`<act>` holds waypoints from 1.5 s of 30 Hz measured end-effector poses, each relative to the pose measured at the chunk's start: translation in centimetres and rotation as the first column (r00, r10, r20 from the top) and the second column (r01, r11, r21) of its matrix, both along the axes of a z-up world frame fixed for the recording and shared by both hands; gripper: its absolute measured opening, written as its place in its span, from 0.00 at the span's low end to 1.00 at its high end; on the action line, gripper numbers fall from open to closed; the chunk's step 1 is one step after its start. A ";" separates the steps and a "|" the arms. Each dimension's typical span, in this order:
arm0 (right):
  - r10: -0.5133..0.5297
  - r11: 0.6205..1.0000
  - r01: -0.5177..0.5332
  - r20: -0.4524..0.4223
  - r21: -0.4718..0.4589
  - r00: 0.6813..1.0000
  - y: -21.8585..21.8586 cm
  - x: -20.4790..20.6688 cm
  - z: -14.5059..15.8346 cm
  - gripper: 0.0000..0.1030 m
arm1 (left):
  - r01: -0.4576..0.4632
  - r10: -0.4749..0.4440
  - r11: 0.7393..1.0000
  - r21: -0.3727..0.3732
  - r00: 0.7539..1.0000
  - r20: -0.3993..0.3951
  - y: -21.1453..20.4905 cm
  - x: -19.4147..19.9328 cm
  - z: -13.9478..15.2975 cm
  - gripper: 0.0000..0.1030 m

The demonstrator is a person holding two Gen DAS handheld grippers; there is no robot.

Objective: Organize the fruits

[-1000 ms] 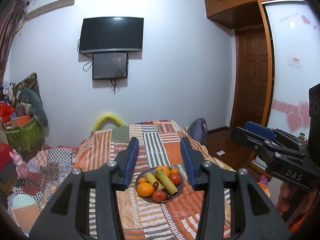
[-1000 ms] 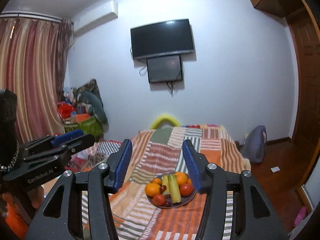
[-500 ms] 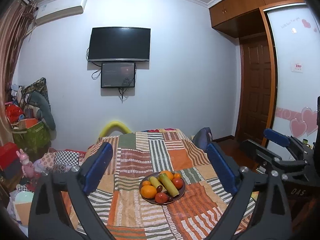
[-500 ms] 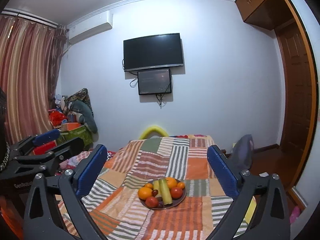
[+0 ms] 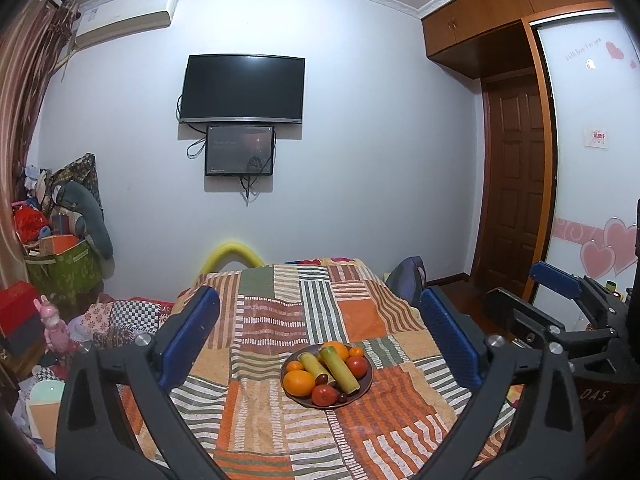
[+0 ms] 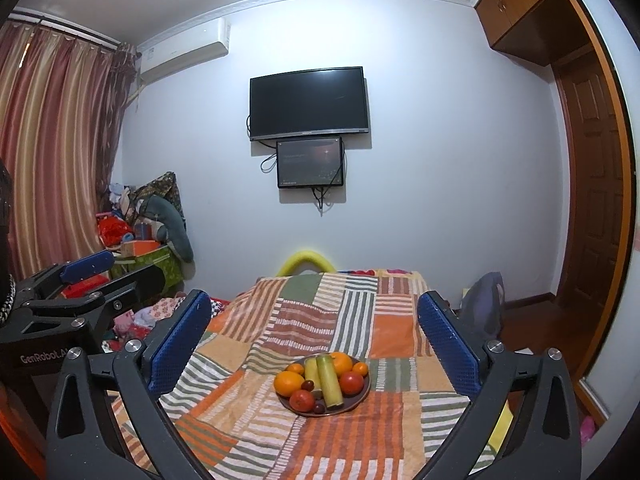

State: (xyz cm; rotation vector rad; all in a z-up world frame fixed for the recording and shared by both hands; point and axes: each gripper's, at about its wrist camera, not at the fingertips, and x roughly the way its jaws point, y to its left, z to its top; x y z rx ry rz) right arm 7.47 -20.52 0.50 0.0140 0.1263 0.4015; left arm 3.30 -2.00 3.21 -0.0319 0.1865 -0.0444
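A dark round plate [image 5: 363,393] [image 6: 363,397] sits on a table under a striped patchwork cloth [image 5: 276,320]. It holds a big orange [image 5: 298,383] [image 6: 288,383], two green-yellow stalks [image 5: 340,370] [image 6: 330,380], red tomatoes [image 5: 323,395], small oranges and dark grapes. My left gripper [image 5: 319,298] hovers short of the plate, its jaws opening wide with nothing between them. My right gripper [image 6: 314,300] is held the same way beside it, jaws also opening and empty. Each gripper shows at the edge of the other's view.
Behind the table a yellow foam arch [image 5: 232,254] stands against the wall below a TV [image 5: 242,88]. A dark bag [image 5: 406,280] sits at the table's right side. Boxes, toys and fabric pile up on the left floor [image 5: 60,272]. A wardrobe and door lie right.
Both grippers' jaws have spread from narrow to wide apart. The plate of fruit has not moved.
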 end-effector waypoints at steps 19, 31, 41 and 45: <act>-0.009 1.000 0.009 0.003 0.007 1.000 -0.2 -0.5 0.0 1.00 | 0.002 -0.002 1.000 0.000 1.000 -0.019 0.0 0.1 -0.2 1.00; -0.012 1.000 0.012 0.003 0.003 1.000 -0.1 -0.7 0.1 1.00 | 0.023 -0.023 1.000 0.003 1.000 -0.018 -0.2 -0.1 -0.3 1.00; -0.016 1.000 0.016 -0.001 0.005 1.000 0.0 -0.8 0.2 1.00 | 0.026 -0.026 1.000 0.002 0.999 -0.023 -0.6 -0.2 -0.2 1.00; -0.018 1.000 0.018 -0.004 0.004 1.000 0.0 -0.7 0.2 1.00 | 0.029 -0.029 1.000 0.000 0.999 -0.031 -0.6 -0.2 -0.2 1.00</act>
